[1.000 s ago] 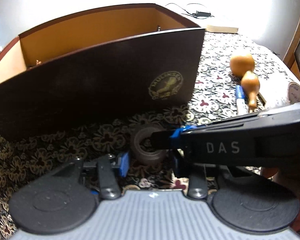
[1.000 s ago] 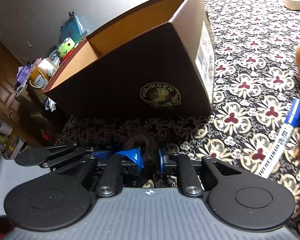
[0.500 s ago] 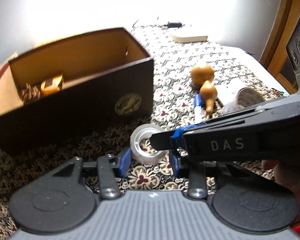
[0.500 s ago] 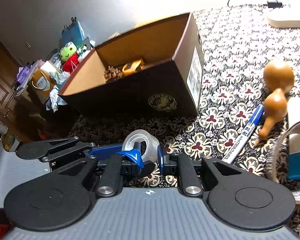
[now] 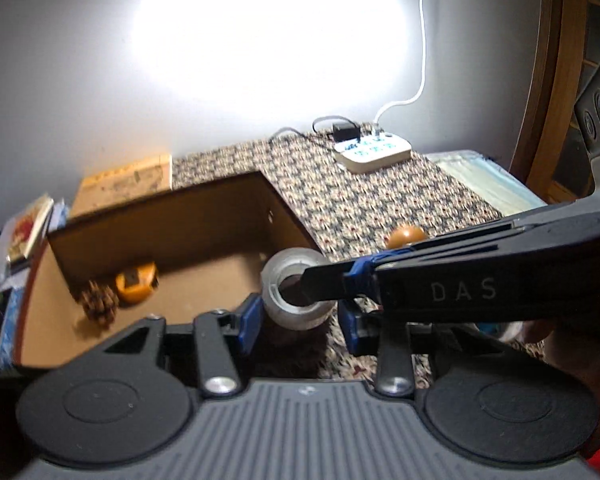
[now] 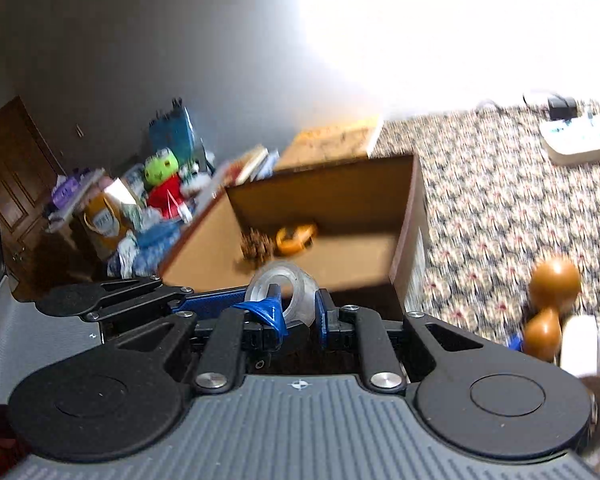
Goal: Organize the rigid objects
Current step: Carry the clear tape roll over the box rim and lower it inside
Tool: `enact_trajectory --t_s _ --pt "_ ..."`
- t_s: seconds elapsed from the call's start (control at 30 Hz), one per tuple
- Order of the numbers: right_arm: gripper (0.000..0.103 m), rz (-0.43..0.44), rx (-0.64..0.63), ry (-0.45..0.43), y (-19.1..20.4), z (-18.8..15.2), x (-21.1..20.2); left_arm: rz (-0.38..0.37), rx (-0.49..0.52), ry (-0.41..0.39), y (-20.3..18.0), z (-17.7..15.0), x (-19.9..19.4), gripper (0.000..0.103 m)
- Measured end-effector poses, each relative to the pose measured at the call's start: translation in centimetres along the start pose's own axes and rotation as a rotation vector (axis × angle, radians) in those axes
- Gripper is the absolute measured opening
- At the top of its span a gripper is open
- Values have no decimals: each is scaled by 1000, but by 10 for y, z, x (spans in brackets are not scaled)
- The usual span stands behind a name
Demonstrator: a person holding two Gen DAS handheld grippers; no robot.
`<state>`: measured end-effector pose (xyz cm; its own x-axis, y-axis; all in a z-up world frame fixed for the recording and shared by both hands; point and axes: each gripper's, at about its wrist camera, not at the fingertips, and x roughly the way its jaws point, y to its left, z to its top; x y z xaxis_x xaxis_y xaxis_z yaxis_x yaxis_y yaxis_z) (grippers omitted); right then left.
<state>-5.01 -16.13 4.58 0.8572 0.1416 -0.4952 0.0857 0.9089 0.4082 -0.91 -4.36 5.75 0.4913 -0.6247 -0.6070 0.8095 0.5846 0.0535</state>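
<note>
1. Right claw [image 6: 298, 318] is clamped on the tape roll [image 6: 284, 286]: one finger through the core, the other on the outer wall, roll held clear of the worktop [image 6: 500, 208].
2. Roll hangs at the cardboard box's [image 5: 180, 216] near right corner, about 5 o'clock of the box opening; whether it is over the rim or just outside, the right wrist view is too blurred to tell.
3. Left claw [image 5: 298, 320] stands apart, blue pads either side of the roll and not touching it.
4. From the left wrist view, the right claw's black finger [image 5: 324, 284] cuts across and hides part of the roll's core.
5. Inside the box, at its far left corner: a pine cone [image 5: 98, 306] and an orange tape measure [image 5: 136, 288], just beside each other.
6. Wooden gourd [image 6: 550, 304] at 3 o'clock of the box, on the patterned cloth; in the left wrist view only its top shows.
7. A blue thing beneath the gourd is mostly hidden.
8. Power strip [image 5: 374, 154] at the far edge, 1 o'clock.
</note>
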Motion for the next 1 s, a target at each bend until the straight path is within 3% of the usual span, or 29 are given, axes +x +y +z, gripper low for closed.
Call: enact_trajectory --t_s 0.27,0.4,0.7,1.0 --pt "0 17 -76 -82 22 39 29 46 21 -67 44 33 2 36" --pt "0 24 -78 -83 25 55 54 62 20 -70 70 43 13 36" --pt "0 30 -41 59 29 68 125 63 -19 39 127 40 57 36" --pt "0 9 80 303 16 58 193 -15 -86 255 174 17 112 36"
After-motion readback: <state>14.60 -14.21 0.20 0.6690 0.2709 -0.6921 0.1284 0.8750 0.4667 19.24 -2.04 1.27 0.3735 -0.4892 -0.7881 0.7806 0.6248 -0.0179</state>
